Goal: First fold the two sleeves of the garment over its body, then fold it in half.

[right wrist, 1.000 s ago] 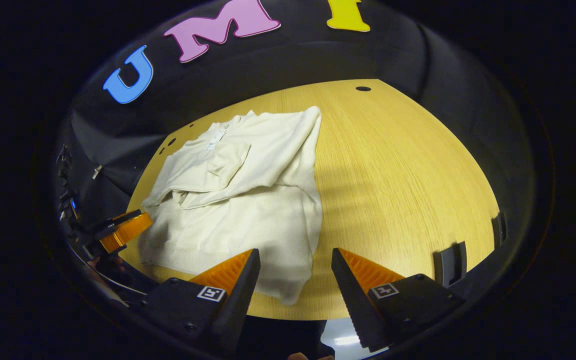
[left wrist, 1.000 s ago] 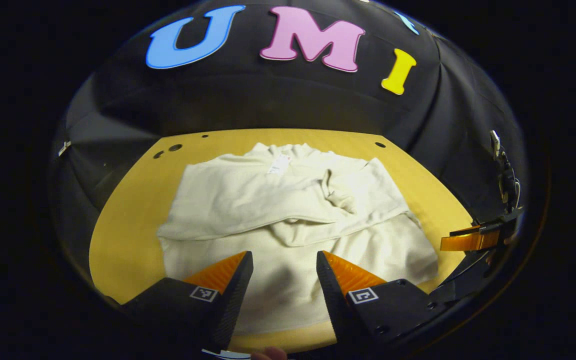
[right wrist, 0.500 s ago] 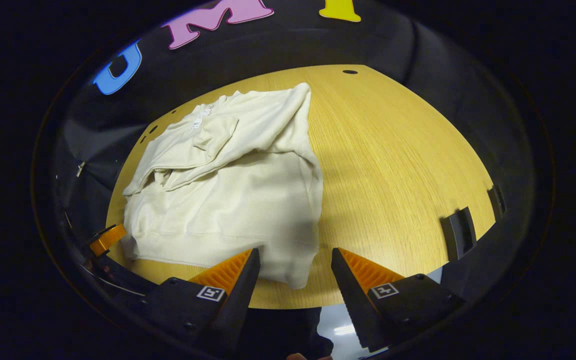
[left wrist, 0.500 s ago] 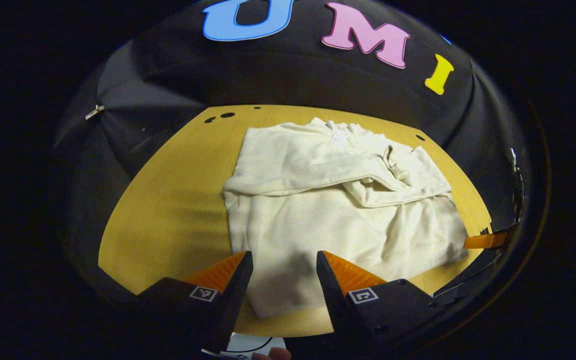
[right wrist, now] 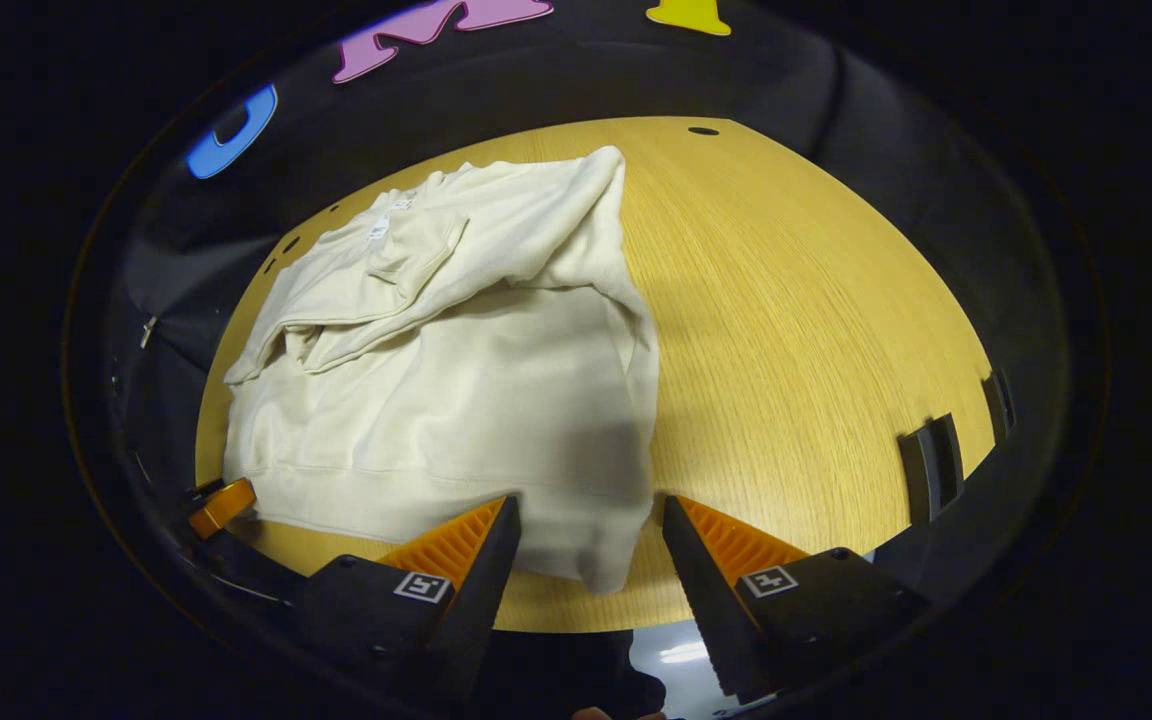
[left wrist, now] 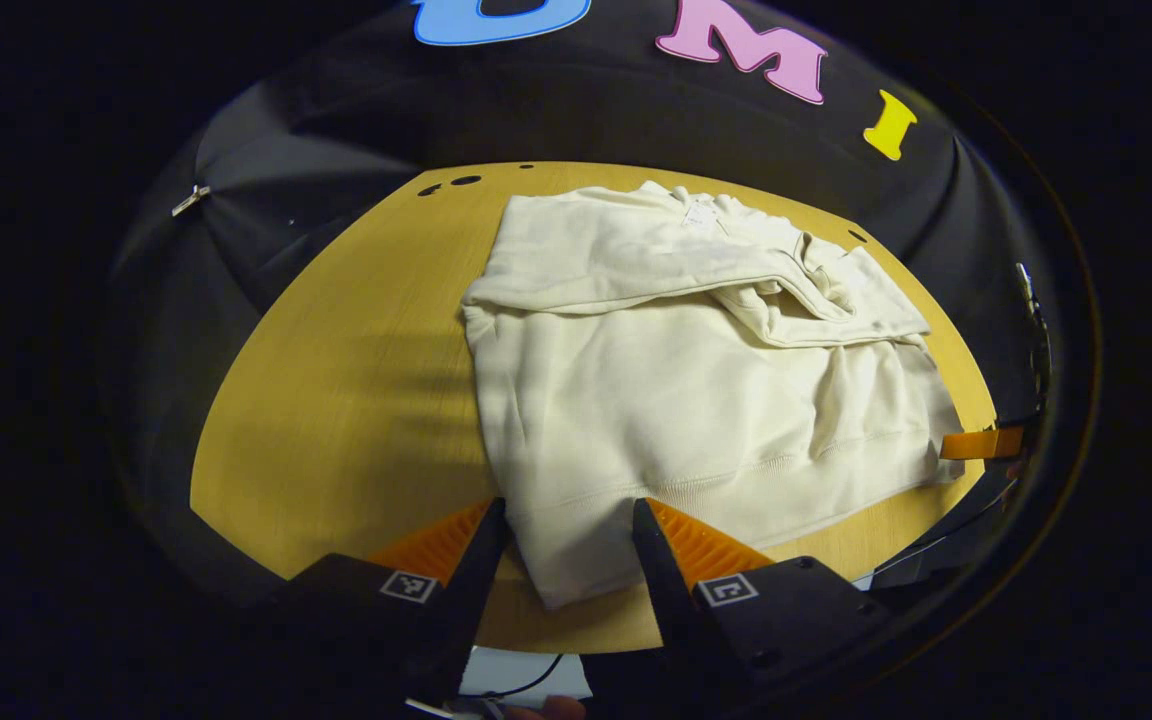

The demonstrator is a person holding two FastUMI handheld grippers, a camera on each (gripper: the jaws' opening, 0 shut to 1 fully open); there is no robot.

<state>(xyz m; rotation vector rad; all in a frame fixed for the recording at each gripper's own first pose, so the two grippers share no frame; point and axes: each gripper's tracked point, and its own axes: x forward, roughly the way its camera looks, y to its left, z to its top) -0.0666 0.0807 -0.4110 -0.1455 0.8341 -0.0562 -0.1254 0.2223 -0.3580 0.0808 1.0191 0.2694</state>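
The cream garment (left wrist: 696, 390) lies flat on my yellow wood-grain table (right wrist: 816, 330), both sleeves (left wrist: 636, 270) folded across its upper body, black cloth walling the booth behind. My left gripper (left wrist: 566, 560) hangs spread wide over the near hem corner; my right gripper (right wrist: 586, 560) gapes equally wide at the other corner, gripping nothing.

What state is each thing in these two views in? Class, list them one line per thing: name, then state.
garment: lying flat on the table, not yet folded in half.
sleeves: both folded across the body.
left gripper: open, hem corner between its fingers.
right gripper: open, at the other hem corner.
table: wooden, bearing the garment.
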